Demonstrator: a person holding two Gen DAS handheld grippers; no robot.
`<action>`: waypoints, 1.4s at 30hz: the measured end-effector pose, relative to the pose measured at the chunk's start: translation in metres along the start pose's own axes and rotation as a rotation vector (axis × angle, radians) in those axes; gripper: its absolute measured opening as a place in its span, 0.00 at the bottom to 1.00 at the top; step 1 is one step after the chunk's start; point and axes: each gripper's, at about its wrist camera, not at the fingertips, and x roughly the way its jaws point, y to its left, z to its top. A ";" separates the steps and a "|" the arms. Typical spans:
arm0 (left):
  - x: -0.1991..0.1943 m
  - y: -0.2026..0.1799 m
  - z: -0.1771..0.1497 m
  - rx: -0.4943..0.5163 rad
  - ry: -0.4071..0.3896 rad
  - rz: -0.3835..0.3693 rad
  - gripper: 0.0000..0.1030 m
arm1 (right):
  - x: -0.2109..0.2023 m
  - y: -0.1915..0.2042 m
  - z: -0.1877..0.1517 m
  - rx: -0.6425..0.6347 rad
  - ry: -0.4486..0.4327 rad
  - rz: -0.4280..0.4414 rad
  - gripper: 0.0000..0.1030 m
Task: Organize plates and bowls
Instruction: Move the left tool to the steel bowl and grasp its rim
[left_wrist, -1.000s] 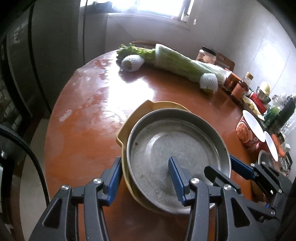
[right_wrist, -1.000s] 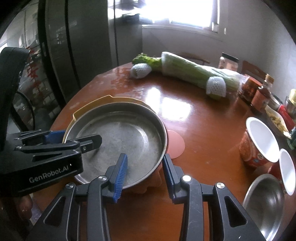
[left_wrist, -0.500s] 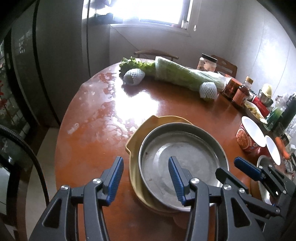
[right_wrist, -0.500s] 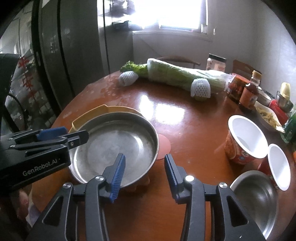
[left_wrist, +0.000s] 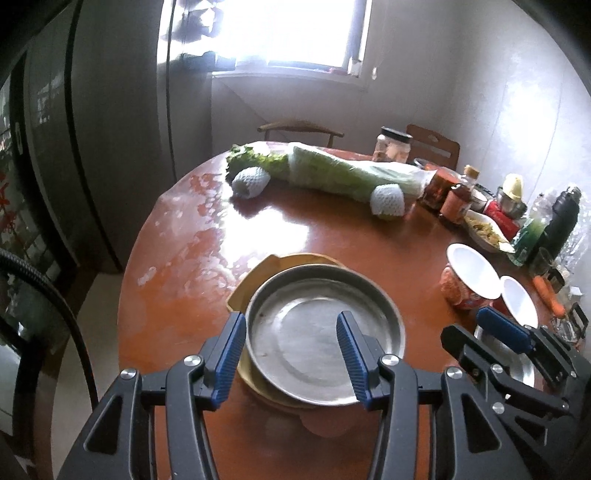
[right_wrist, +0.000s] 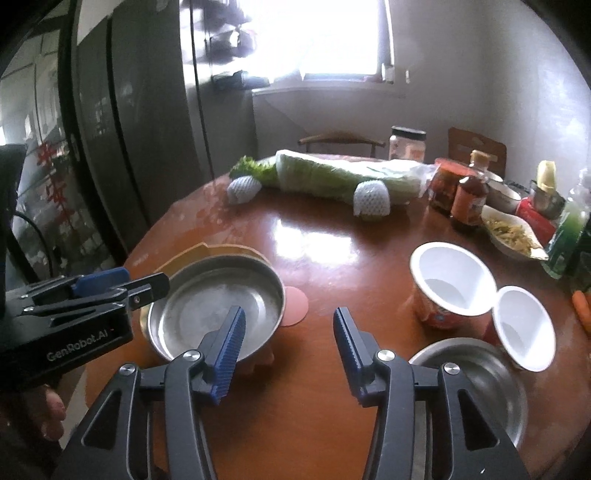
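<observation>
With both claws clear of the dishes, the steel plate sits nested in the yellow dish on the surface.

While the left claw (left_wrist: 291, 354) hovers above the steel plate (left_wrist: 325, 339) with its jaws apart and nothing between them, the right claw (right_wrist: 288, 354) has just been opening and also holds nothing. The steel plate rests inside the yellow dish (left_wrist: 255, 273), whose rim shows at the far left side. A pink coaster (right_wrist: 295, 304) lies just beside this stack. Near the right claw sits a steel bowl (right_wrist: 476, 376), with two white-lined paper cups (right_wrist: 450, 280) just beyond it. Wrapped cabbage (right_wrist: 332, 177) lies across the far side of the round brown surface (right_wrist: 332, 240).
</observation>
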 end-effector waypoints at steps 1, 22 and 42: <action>-0.004 -0.004 0.000 0.005 -0.005 -0.005 0.50 | -0.008 -0.003 0.000 0.004 -0.012 -0.001 0.50; -0.032 -0.107 -0.010 0.133 -0.020 -0.120 0.54 | -0.104 -0.096 -0.029 0.114 -0.110 -0.178 0.57; 0.032 -0.175 -0.045 0.240 0.123 -0.157 0.54 | -0.074 -0.165 -0.080 0.230 0.021 -0.205 0.57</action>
